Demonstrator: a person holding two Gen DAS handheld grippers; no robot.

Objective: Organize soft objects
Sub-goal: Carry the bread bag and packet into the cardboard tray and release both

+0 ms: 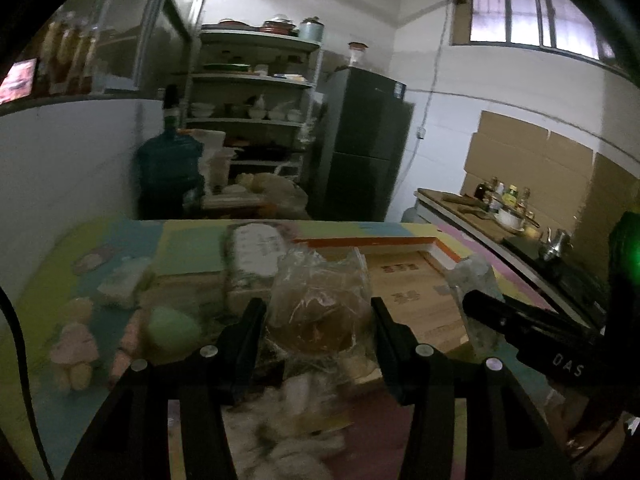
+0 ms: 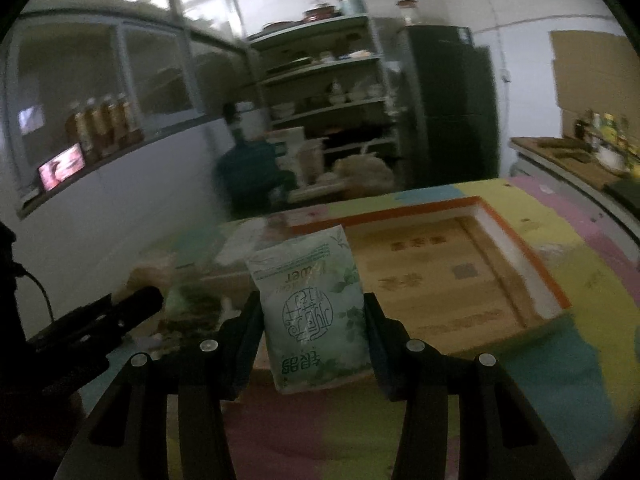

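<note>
The right claw (image 2: 312, 316) is clamped on a pale green tissue pack (image 2: 310, 312), held upright with its long axis vertical and its print upside down, above the tabletop (image 2: 580, 320). The left claw (image 1: 318, 320) is clamped on a clear plastic bag (image 1: 320, 304) holding something brown, also upright, near the orange-rimmed tray (image 1: 400, 245).

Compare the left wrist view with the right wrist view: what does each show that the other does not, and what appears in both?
Only the left wrist view: the left gripper shut on a clear plastic bag, plush toys and a window. Only the right wrist view: the right gripper shut on a pale green packet, seen whole. Both: the orange-rimmed tray, shelf rack, dark fridge.
</note>
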